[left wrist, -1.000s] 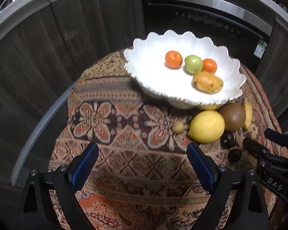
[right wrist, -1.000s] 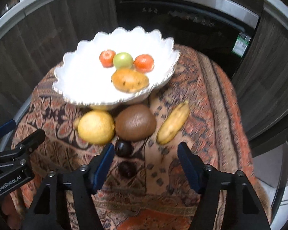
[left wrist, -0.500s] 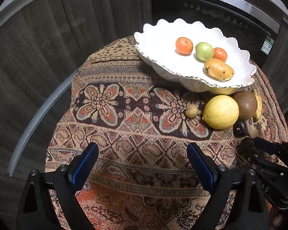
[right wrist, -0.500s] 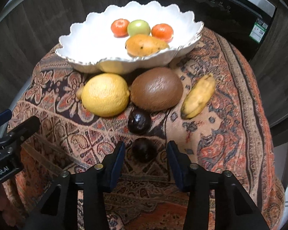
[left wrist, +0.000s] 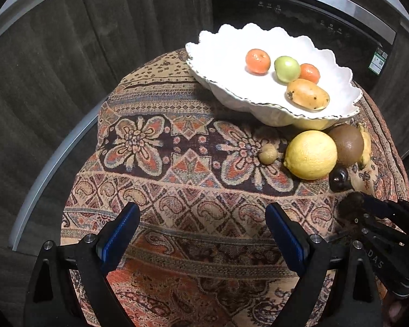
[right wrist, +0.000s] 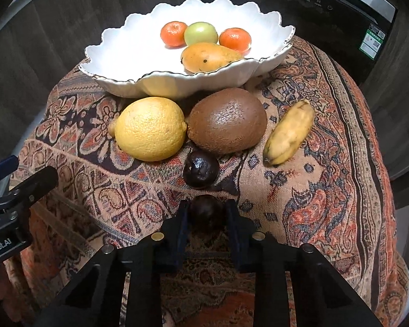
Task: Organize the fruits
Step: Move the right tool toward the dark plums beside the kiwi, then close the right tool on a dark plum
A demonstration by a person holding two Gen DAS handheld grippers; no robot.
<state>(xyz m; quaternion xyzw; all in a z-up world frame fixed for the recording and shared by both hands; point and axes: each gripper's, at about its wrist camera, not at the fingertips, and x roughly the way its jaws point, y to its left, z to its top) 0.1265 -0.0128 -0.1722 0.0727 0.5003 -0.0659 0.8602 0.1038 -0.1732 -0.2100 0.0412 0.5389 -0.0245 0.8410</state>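
A white scalloped bowl [right wrist: 128,54] [left wrist: 220,54] holds two tangerines, a green fruit [right wrist: 200,33] and a yellow mango [right wrist: 208,56]. In front of it, on the patterned cloth, lie a lemon [right wrist: 150,128], a brown kiwi-like fruit [right wrist: 227,120], a small banana [right wrist: 289,133] and a dark round fruit [right wrist: 201,172]. My right gripper [right wrist: 206,205] is shut on a second dark round fruit [right wrist: 206,214] low on the cloth; the same pair shows in the left wrist view as the right gripper [left wrist: 368,208] and the dark fruit [left wrist: 349,204]. My left gripper [left wrist: 201,212] hangs open over bare cloth.
A small tan fruit [left wrist: 268,153] lies left of the lemon [left wrist: 310,154]. The round table's patterned cloth [left wrist: 155,141] drops off at the edges. Dark wooden cabinets and a black oven front [left wrist: 300,13] stand behind. The left gripper [right wrist: 21,174] sits at the left edge of the right wrist view.
My right gripper came down and forward over the nearer dark fruit and its jaws shut on it. The left gripper stayed open, its view drifting slightly.
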